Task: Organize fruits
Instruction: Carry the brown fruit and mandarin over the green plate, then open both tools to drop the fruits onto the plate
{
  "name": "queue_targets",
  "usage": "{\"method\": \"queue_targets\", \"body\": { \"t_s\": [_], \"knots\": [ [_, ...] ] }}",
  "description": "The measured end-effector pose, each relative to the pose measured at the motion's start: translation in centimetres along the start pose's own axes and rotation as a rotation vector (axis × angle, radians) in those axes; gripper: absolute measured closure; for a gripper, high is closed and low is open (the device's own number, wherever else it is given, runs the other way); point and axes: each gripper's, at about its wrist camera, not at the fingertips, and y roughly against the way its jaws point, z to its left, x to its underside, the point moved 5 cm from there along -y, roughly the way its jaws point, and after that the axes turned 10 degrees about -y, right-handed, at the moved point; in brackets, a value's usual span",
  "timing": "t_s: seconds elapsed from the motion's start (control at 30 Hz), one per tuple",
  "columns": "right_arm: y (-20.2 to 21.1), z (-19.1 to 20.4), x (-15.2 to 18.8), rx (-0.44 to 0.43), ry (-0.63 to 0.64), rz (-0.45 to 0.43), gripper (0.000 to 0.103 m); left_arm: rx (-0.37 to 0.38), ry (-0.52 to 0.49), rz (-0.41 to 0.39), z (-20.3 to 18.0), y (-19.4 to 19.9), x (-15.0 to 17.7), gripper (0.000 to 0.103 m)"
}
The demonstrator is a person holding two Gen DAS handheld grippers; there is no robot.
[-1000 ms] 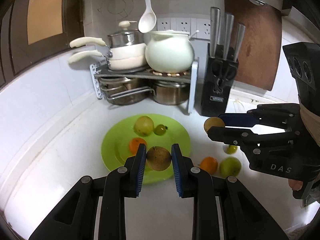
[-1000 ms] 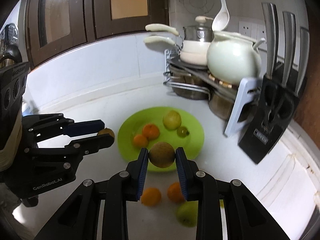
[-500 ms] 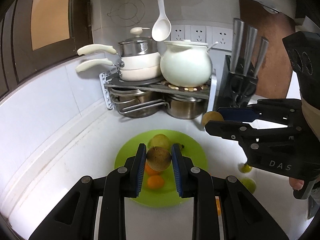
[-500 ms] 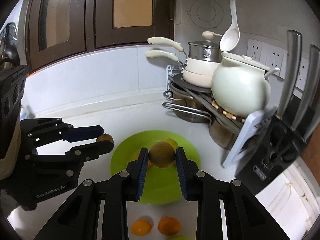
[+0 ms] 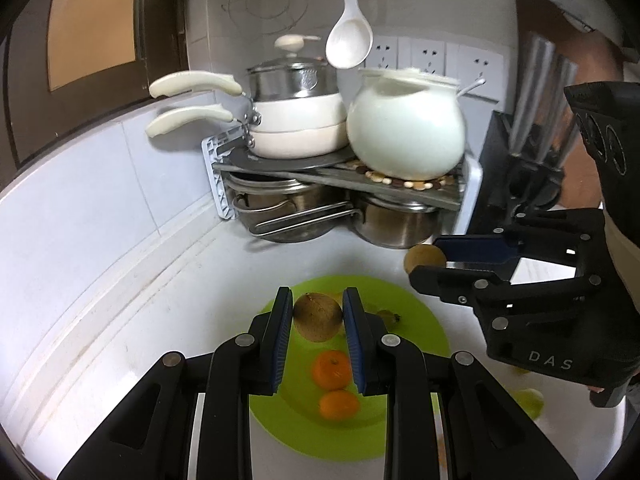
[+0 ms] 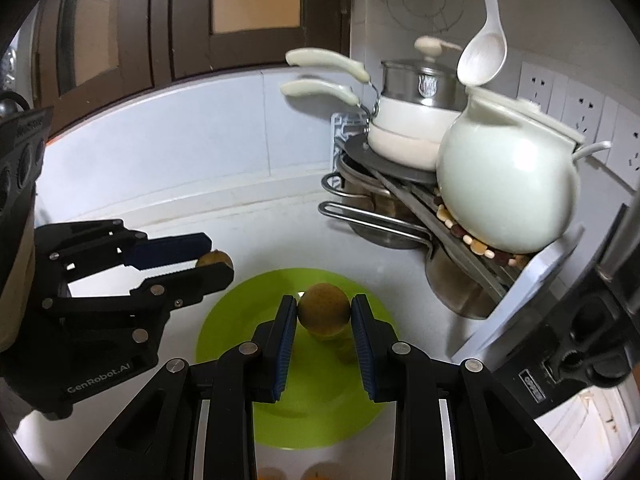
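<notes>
My left gripper [image 5: 317, 314] is shut on a brown kiwi [image 5: 318, 317] and holds it above the green plate [image 5: 424, 320]. My right gripper [image 6: 324, 312] is shut on another brown kiwi [image 6: 324, 311], also above the green plate [image 6: 224, 324]. Each gripper shows in the other's view: the right one [image 5: 430, 262] at the right, the left one [image 6: 214, 256] at the left. Two oranges [image 5: 331, 369] lie on the plate, with a small green fruit [image 5: 387, 316] behind them.
A pot rack [image 5: 340, 200] with white pots and a white jar [image 5: 406, 128] stands in the corner behind the plate. A black knife block [image 5: 516, 176] stands at the right. A green apple [image 5: 530, 400] and oranges [image 6: 320, 472] lie on the counter beside the plate.
Both grippers have moved forward and down toward the plate, each still holding its kiwi. The rack and plate appear closer.
</notes>
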Motion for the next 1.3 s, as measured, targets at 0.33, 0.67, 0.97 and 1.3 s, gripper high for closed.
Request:
{"method": "queue_targets", "body": {
  "t_s": [0.33, 0.67, 0.97, 1.3],
  "knots": [
    [-4.9, -2.1, 0.1, 0.018, -0.018, 0.107, 0.074, 0.004, 0.001, 0.084, 1.3, -5.0, 1.0, 0.077],
    [-8.4, -3.5, 1.1, 0.031, -0.029, 0.191, 0.074, 0.020, 0.005, 0.170, 1.7, -9.6, 2.3, 0.077],
    [-9.8, -4.0, 1.7, 0.030, -0.030, 0.226, 0.074, 0.039, 0.003, 0.214, 1.7, -11.4, 3.1, 0.077],
    [-9.9, -3.8, 1.2, 0.019, -0.047, 0.220, 0.072, 0.033, 0.004, 0.221, 1.8, -11.3, 3.2, 0.066]
  ]
}}
